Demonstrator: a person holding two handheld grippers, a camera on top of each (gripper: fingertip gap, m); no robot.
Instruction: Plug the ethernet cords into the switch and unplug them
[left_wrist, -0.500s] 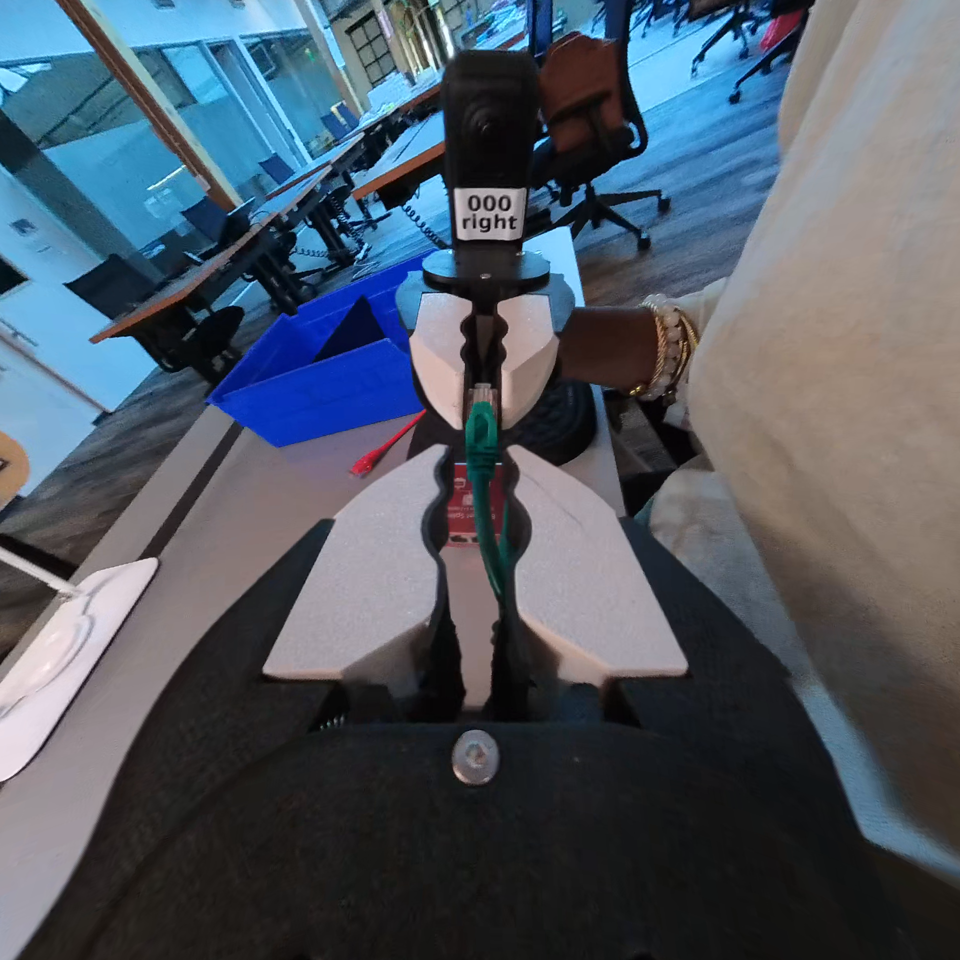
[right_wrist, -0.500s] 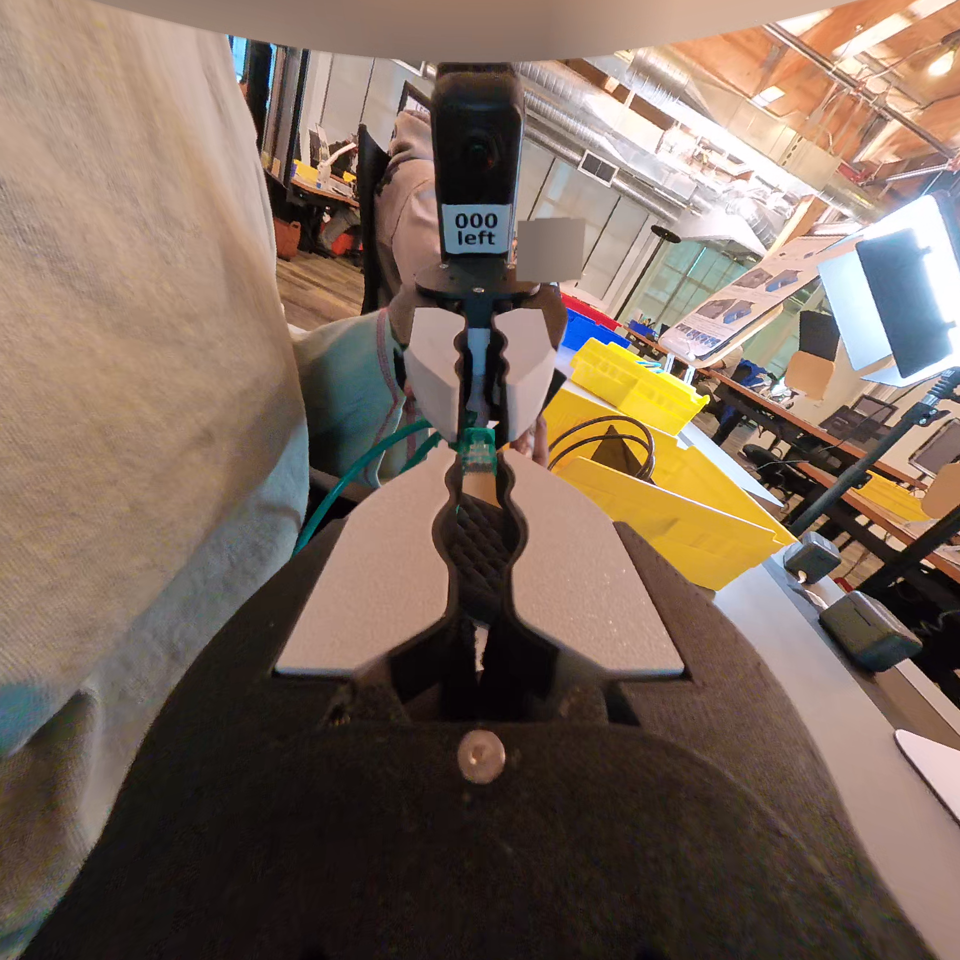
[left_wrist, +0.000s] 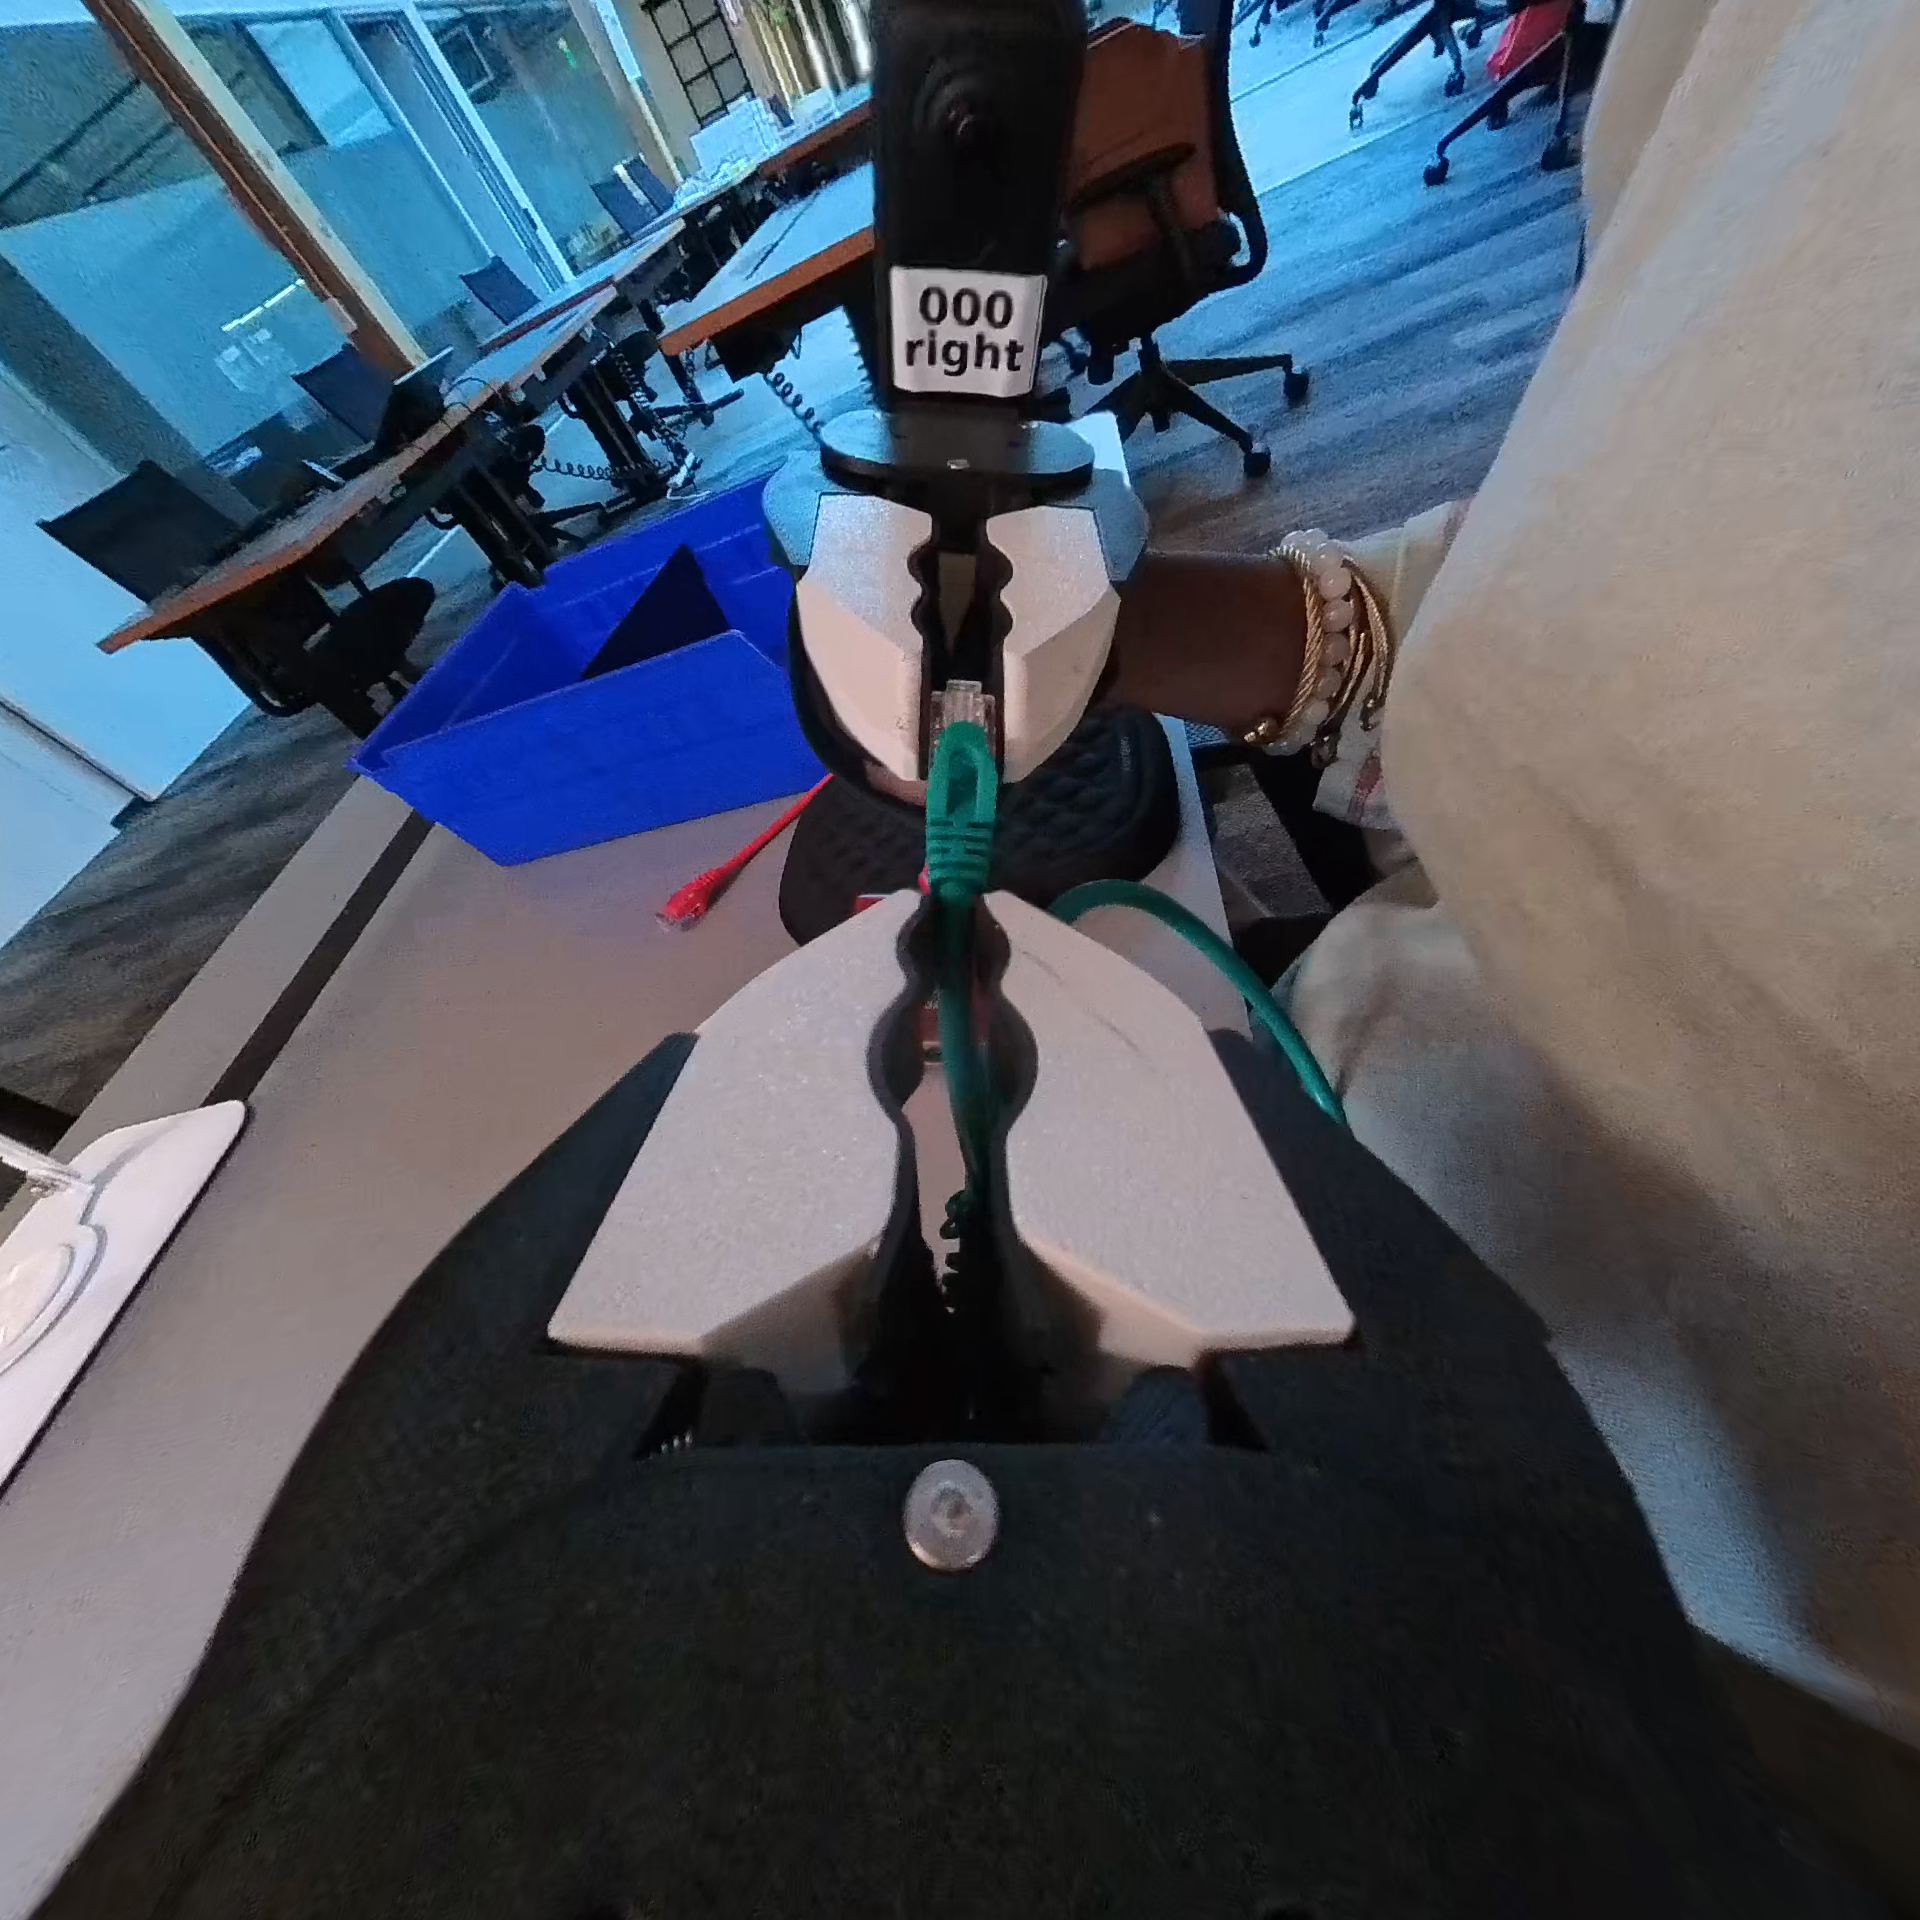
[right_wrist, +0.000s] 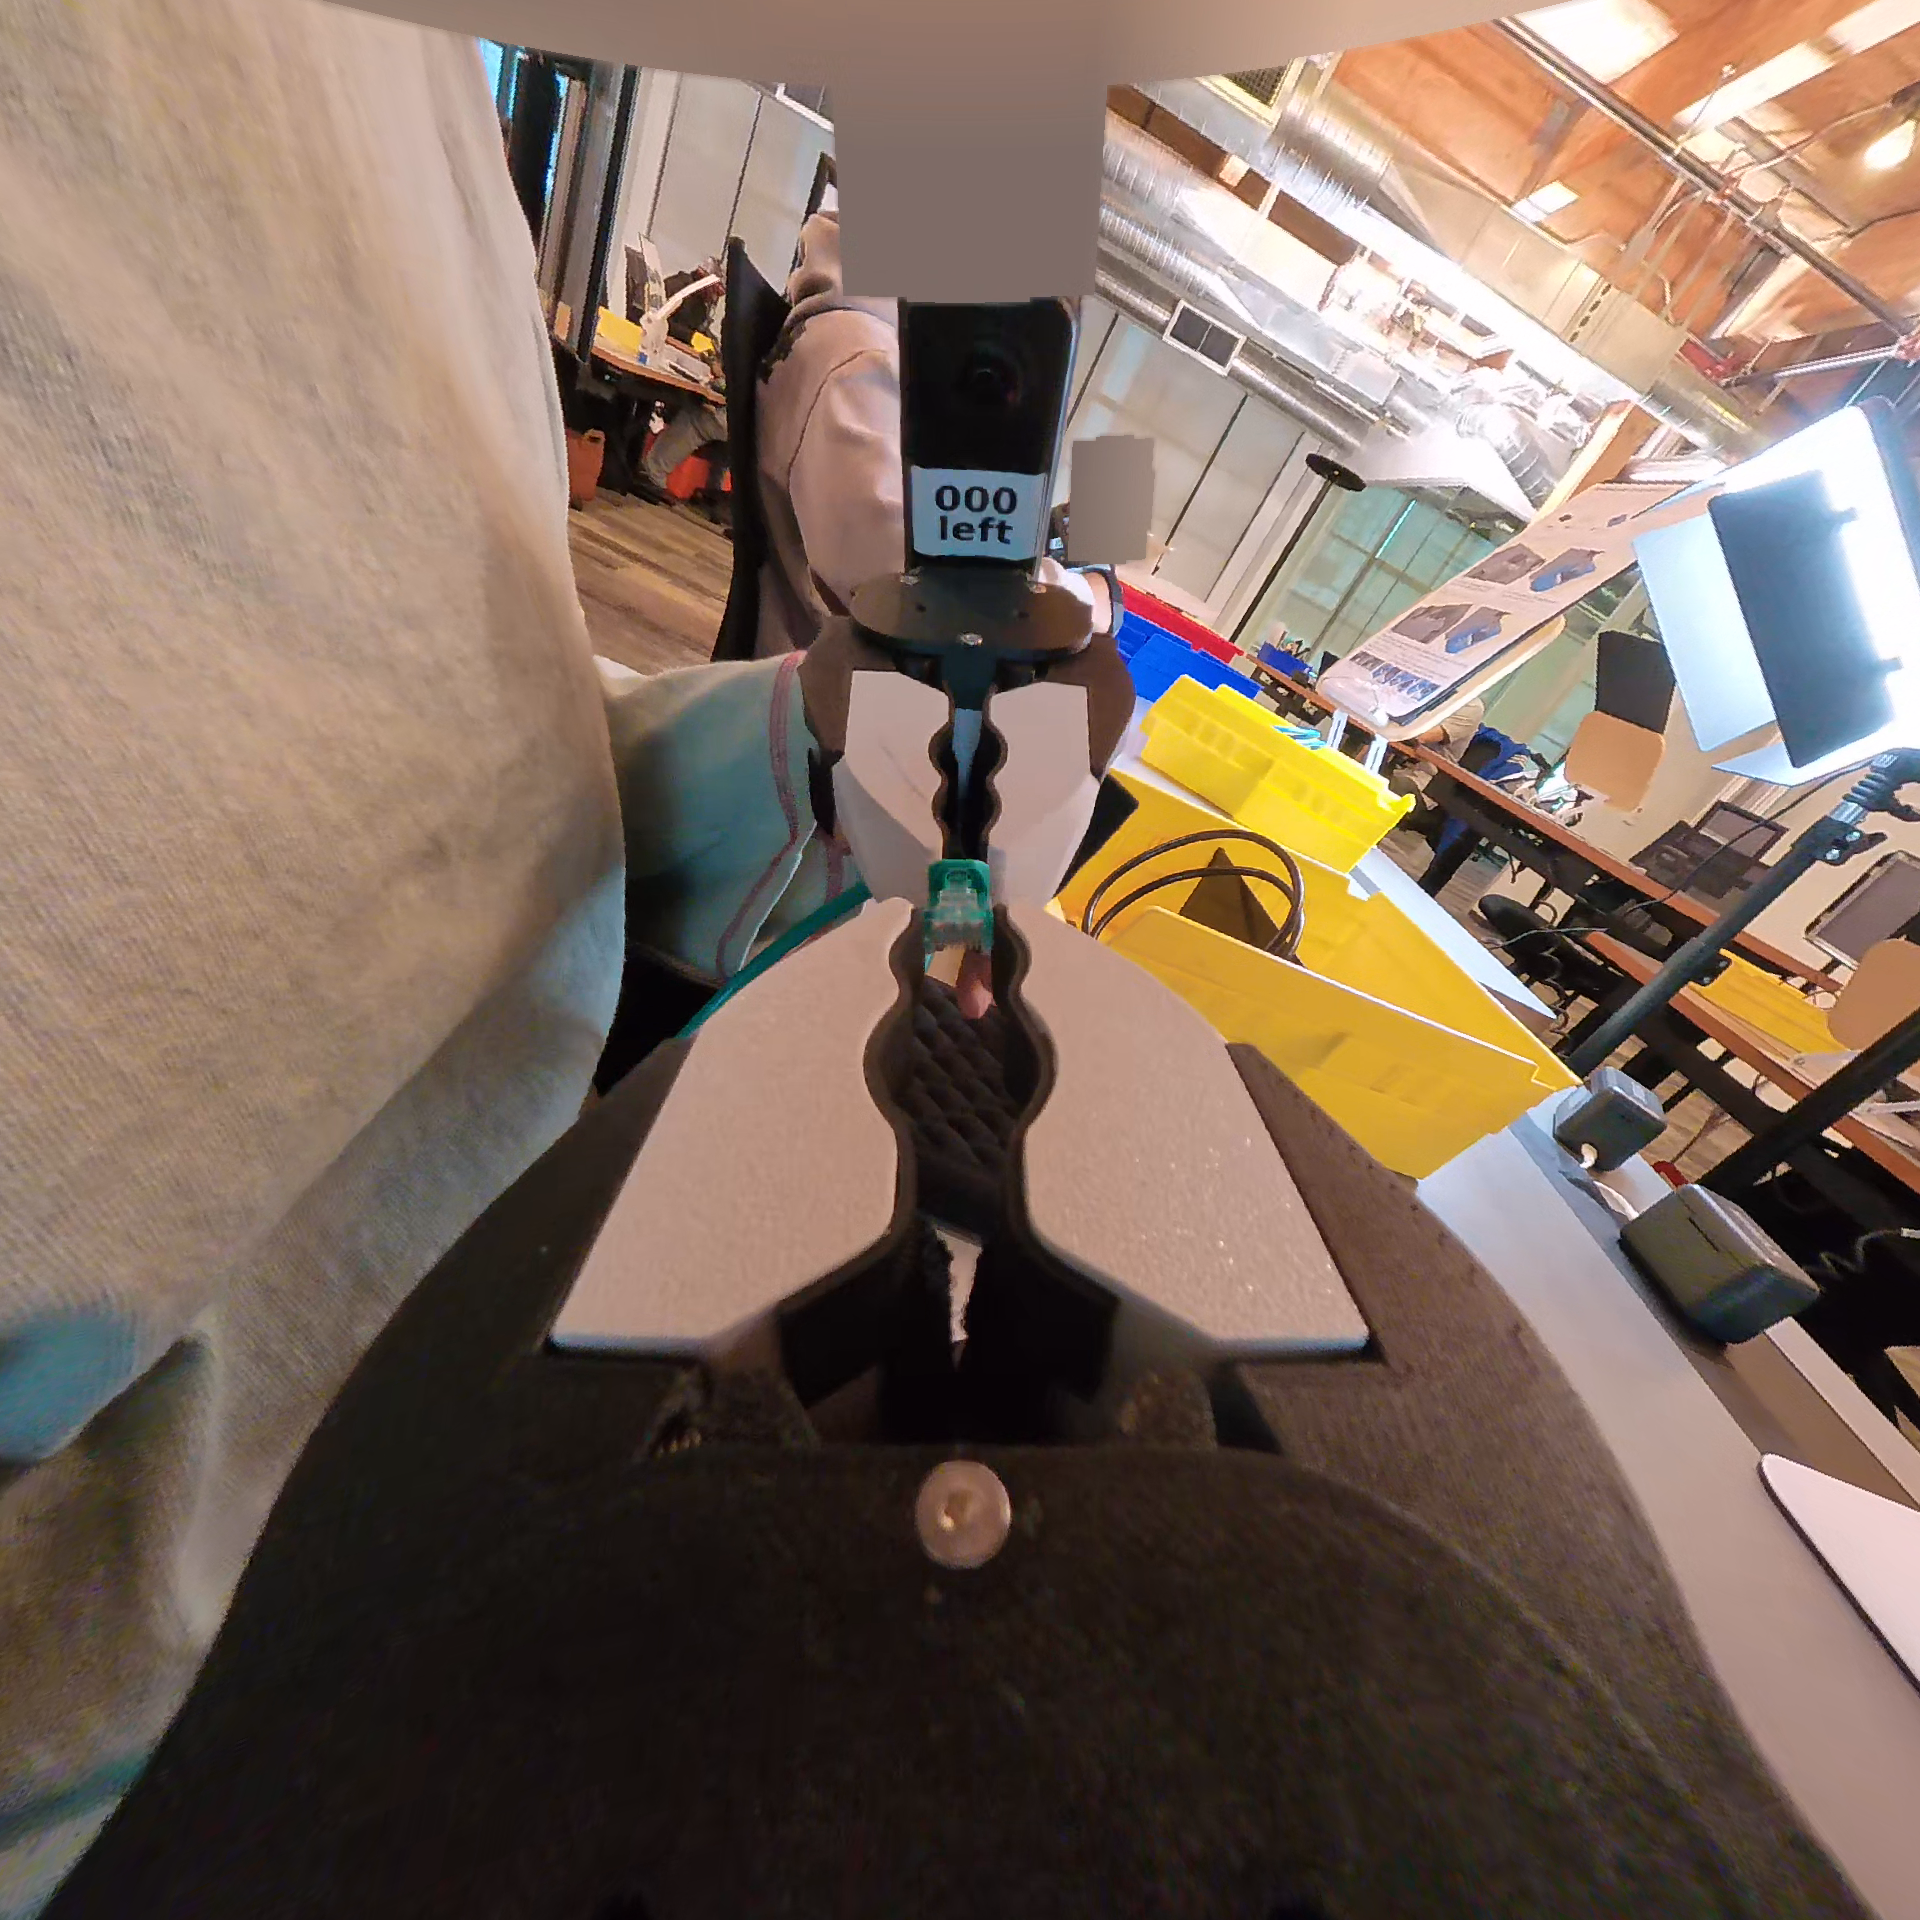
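Note:
A green ethernet cord (left_wrist: 961, 810) is held in the air between my two grippers, which face each other tip to tip. My left gripper (left_wrist: 951, 914) is shut on the cord just behind its green boot. The cable runs back between its fingers and loops off to the right. My right gripper (right_wrist: 956, 920) is shut on the clear plug (right_wrist: 954, 914) at the cord's end; it also shows in the left wrist view (left_wrist: 958, 727). The left gripper (right_wrist: 966, 873) faces it. A small red object (left_wrist: 871, 902), mostly hidden, lies below the fingertips; I cannot tell whether it is the switch.
A red ethernet cord (left_wrist: 727, 873) lies on the grey table (left_wrist: 468, 1018) by a blue bin (left_wrist: 592, 717) and a black quilted pad (left_wrist: 1081, 800). A white pad (left_wrist: 104, 1195) lies at the left edge. Yellow bins (right_wrist: 1330, 1018) and grey boxes (right_wrist: 1714, 1278) stand on the right. The person's torso (left_wrist: 1662, 831) is close. Less than 4 cm separates the two grippers' tips.
The two grippers have drawn slightly apart. More of the green boot now shows ahead of the left fingertips, and a loop of green cable has come into the left wrist view.

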